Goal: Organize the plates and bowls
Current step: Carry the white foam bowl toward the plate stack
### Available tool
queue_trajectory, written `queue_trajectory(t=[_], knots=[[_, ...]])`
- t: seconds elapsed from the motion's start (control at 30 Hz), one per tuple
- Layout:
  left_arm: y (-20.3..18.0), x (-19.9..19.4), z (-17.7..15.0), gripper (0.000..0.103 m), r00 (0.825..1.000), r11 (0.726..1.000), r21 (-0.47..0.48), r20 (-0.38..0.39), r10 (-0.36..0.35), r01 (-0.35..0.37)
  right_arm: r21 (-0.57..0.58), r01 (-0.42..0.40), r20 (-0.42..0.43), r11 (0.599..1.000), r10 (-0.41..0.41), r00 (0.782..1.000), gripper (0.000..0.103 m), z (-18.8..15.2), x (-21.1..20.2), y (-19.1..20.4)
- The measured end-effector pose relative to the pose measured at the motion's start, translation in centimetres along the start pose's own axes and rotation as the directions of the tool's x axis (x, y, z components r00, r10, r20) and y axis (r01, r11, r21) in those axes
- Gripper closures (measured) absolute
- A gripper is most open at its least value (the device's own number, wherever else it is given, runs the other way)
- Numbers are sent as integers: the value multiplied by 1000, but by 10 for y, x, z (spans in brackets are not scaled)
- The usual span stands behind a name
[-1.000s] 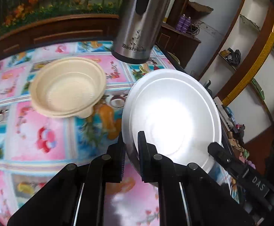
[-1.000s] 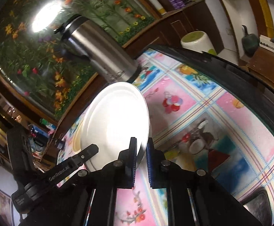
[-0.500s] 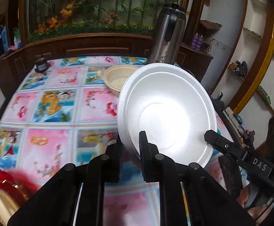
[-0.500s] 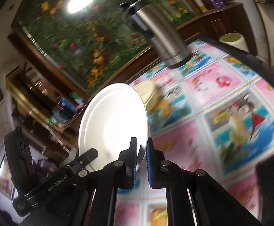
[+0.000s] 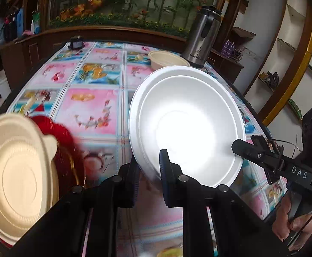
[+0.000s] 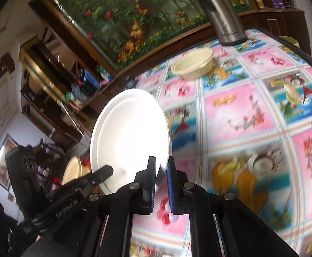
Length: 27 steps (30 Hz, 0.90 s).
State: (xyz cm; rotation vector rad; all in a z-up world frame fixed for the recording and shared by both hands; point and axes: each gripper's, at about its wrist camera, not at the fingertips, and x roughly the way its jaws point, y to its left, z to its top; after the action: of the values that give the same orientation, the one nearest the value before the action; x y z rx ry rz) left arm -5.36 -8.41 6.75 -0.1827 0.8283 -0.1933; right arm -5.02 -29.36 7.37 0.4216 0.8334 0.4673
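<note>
White foam plate [image 5: 186,126] is held tilted on edge above the table [image 5: 91,107], clear of the patterned cloth. Left gripper [image 5: 148,175] pinches its lower rim; the jaws have just been easing apart slightly, with the rim still between the pads. Right gripper [image 6: 160,184] is clamped on the rim from the opposite side. A hand [image 5: 293,220] grips the right gripper's handle. Cream plate [image 5: 16,175] lies at the near left table edge, overlapping a red item [image 5: 63,141], blurred. Cream bowl [image 5: 166,59] sits far across the table, just beside the steel flask [image 5: 201,40].
</note>
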Motion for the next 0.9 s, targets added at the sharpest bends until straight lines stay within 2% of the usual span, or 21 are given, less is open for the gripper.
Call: queue_trajectory(t=[0.2,0.47,0.63,0.9], knots=[[10,4,-15,88,1000,1000,-2,-9,2,-2,-5,31,-49,1000,-31,998,93,-23,12,7],[17,13,-20,88,1000,1000,-5,-24,-1,1,-7,55,-73,998,-55,996,92,-26,21,7],[18,19,-21,88,999,1000,13,-35,24,-24,-12,64,-96,998,-65,993,89,-29,30,8],[14,18,-22,88,999,997,61,14,50,-51,-39,82,-91,996,-85,992,92,-30,35,10]])
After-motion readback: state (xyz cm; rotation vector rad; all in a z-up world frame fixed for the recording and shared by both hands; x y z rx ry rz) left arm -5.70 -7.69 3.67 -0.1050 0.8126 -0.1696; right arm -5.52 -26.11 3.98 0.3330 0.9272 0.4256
